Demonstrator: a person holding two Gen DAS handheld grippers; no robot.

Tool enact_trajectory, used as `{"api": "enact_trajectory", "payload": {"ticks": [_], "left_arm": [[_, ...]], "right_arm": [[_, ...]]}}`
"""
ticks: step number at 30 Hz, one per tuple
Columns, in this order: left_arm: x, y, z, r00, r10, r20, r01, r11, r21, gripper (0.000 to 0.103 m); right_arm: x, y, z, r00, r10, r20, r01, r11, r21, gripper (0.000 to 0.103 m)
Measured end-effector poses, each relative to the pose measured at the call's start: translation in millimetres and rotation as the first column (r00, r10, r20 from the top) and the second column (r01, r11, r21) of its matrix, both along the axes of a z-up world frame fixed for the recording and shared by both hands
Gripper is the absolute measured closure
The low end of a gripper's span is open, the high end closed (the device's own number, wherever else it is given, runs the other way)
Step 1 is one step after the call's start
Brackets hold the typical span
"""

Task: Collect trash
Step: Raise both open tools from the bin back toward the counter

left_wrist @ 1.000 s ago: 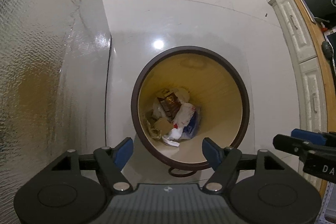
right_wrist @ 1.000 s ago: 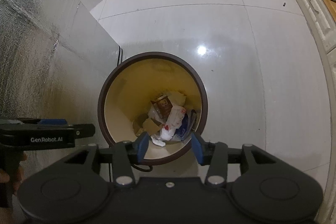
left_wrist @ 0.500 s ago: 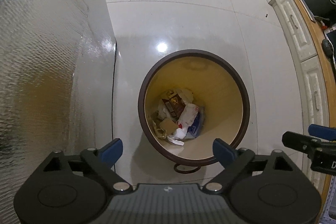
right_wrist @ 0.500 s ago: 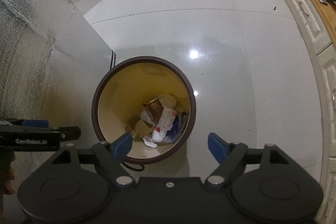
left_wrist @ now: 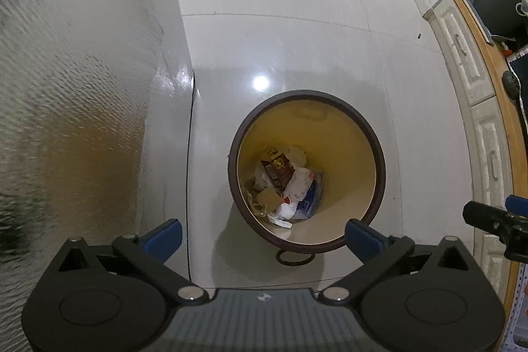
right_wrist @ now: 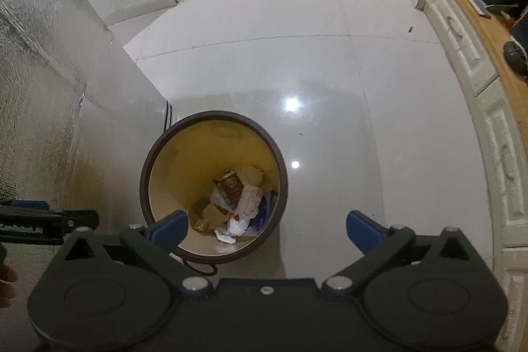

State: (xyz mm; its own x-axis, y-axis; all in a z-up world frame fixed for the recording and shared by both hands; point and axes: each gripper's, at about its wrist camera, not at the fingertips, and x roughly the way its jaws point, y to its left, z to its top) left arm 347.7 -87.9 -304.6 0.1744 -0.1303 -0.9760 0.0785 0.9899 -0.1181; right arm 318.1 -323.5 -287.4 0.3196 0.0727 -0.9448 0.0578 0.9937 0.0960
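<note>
A round trash bin [left_wrist: 376, 150] with a dark brown rim and yellow inside stands on the floor below both grippers; it also shows in the right wrist view [right_wrist: 158, 154]. At its bottom lies a heap of trash [left_wrist: 287, 187]: a brown wrapper, cardboard, white and blue plastic; the same heap shows in the right wrist view [right_wrist: 237, 203]. My left gripper [left_wrist: 263, 236] is open and empty above the bin's near rim. My right gripper [right_wrist: 267, 228] is open and empty, high above the bin's right side.
A foil-covered wall [left_wrist: 66, 88] stands close on the left. White cabinets with a wooden top [left_wrist: 488, 127] run along the right. A dark ring [left_wrist: 294, 258] lies on the glossy tiled floor [left_wrist: 297, 38] by the bin's near side.
Both grippers have opened wider and risen away from the bin, which looks smaller now. The right gripper went from nearly closed to wide open.
</note>
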Motion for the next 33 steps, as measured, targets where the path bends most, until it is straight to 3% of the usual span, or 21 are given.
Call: {"api": "enact_trajectory", "payload": {"ticks": [11,21,26,33], "left_arm": [[-13,-12,52,0.993,-0.040,0.114,0.041,0.999,-0.008,0.000],[-23,-22,104,0.967,-0.067,0.244,0.069,0.998,-0.001,0.000],[-29,-24,137,0.941,-0.068,0.331,0.072,0.997,-0.002,0.000],[-43,-26,191,0.879,-0.047,0.474,0.066,0.998,-0.024,0.000]], "right_arm": [[-19,-11,36,0.998,-0.027,0.064,0.028,1.000,-0.013,0.000],[-35,-21,84,0.983,-0.021,0.181,0.033,0.998,-0.061,0.000],[-44,-28,119,0.960,-0.027,0.279,0.052,0.995,-0.083,0.000],[-60,-39,178,0.886,-0.078,0.457,0.104,0.994,-0.033,0.000]]}}
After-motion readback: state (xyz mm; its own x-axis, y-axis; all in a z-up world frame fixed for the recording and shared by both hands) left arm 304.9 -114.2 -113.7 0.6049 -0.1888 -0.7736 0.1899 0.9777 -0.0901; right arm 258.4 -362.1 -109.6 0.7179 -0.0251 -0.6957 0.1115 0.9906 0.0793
